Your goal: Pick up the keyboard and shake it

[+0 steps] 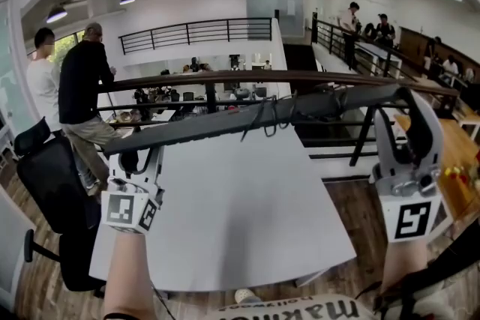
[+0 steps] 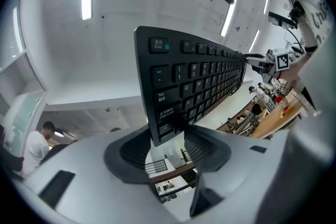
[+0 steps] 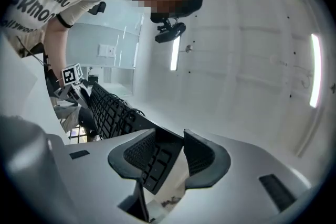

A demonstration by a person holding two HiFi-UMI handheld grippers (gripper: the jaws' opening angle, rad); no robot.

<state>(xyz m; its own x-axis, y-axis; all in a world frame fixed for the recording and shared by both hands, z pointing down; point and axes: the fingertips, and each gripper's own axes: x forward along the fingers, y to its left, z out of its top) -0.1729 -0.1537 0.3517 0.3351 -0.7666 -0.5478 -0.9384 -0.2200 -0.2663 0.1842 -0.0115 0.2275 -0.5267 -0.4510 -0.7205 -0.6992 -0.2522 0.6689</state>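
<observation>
The black keyboard (image 1: 225, 124) is off the white tabletop (image 1: 247, 221) and in the air in front of the person, spanning the gap between the two grippers. The head view shows it almost edge-on as a long dark band, with its right end a little higher than its left.

The left gripper (image 2: 176, 128) pinches the end with the Esc and Tab keys, its pads pressed on the lower corner of that end. The right gripper (image 3: 170, 149) clamps the opposite end, its jaws standing wide because the keyboard's body fills the space between them.

Holding each short end probably shares the weight and keeps the long board from twisting or swinging when it is shaken. A single grip at one end would let the far end whip.

The keyboard hangs well above the tabletop, so there is room for a shake and anything loose can drop clear. Its cable (image 1: 262, 120) lies in loose loops across the middle and could flail or snag, so the shake is best kept short and controlled.

The pickup looks done, and the shake is the step in hand.
</observation>
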